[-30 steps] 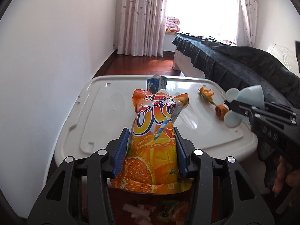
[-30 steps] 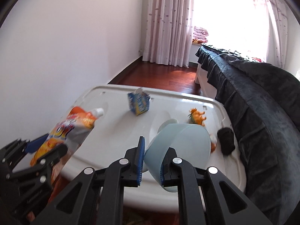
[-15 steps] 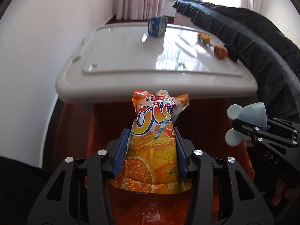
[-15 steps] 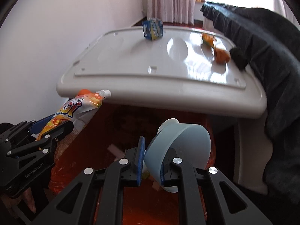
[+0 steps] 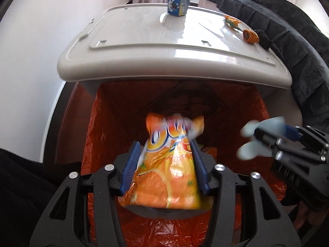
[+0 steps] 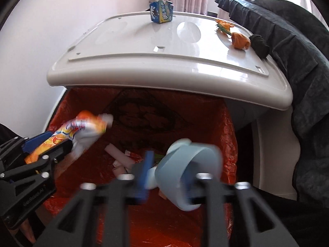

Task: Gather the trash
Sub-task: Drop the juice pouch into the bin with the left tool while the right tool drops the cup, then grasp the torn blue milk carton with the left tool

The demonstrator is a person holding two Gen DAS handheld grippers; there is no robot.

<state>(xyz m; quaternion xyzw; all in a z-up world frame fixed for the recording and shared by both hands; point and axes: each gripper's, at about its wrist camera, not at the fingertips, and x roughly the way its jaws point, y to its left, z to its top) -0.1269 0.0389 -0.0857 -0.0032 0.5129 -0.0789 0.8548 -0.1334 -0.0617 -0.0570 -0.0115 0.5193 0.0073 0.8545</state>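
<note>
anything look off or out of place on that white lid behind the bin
Yes. A torn-open blue carton stands at the far edge of the white lid, and an orange wrapper lies near the right edge beside a dark object I can't identify. This litter has not yet gone into the orange-lined bin below.

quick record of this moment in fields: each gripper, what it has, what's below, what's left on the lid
left gripper: jaws just opened further, orange juice pouch between pads, blurred
right gripper: jaws just opened wide, pale blue cup between them, blurred
below: bin with orange bag, paper scraps inside
on white lid: blue carton, orange wrapper
</note>
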